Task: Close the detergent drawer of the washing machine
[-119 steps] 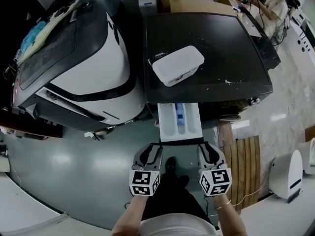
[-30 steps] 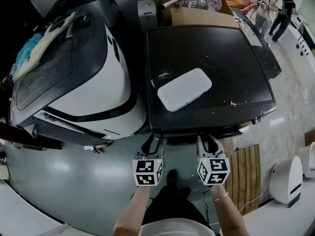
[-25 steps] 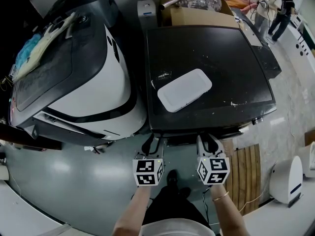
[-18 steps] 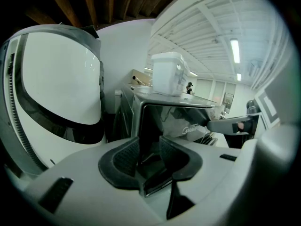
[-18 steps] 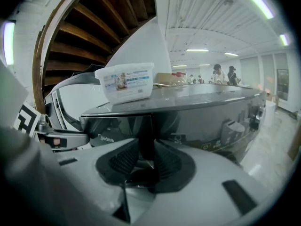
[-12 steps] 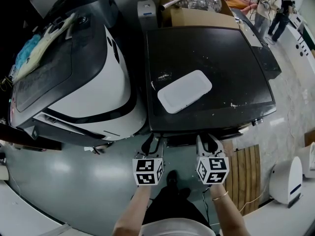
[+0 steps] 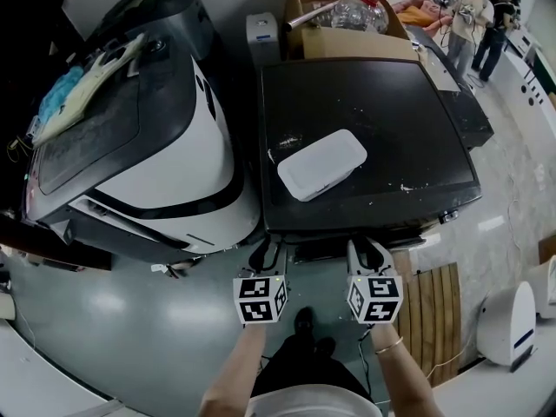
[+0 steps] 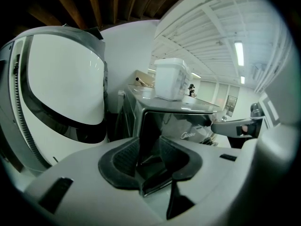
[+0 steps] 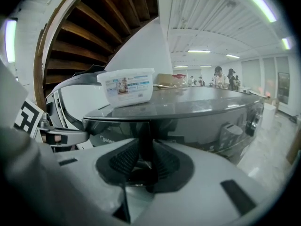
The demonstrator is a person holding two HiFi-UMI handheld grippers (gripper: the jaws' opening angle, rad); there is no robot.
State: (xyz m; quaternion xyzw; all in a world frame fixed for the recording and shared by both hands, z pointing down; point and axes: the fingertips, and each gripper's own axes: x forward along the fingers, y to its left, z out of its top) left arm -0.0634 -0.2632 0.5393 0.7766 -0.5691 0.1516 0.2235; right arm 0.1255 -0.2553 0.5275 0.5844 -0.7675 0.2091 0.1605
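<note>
The black-topped washing machine [image 7: 373, 111] stands ahead of me, and its detergent drawer [image 7: 317, 250] sits pushed in, level with the front panel. My left gripper [image 7: 267, 254] and right gripper [image 7: 367, 252] rest with their tips against that front edge, one at each side of the drawer. In the left gripper view the left gripper [image 8: 149, 145] shows a dark gap between its pads with nothing gripped. The right gripper [image 9: 145, 157] shows a narrower gap, also with nothing in it. A white lidded container [image 7: 321, 164] lies on the machine's top.
A large white and black machine [image 7: 156, 146] stands close on the left. A cardboard box with bottles [image 7: 343, 16] sits behind the washer. A wooden slat mat [image 7: 434, 320] lies on the floor at right, beside a white appliance [image 7: 512, 315]. People [image 7: 473, 7] stand far back right.
The drawer stood pulled out in the oldest frame; now it is pushed in. Over the last second both grippers have stayed at the front edge; only the head view has shifted slightly.
</note>
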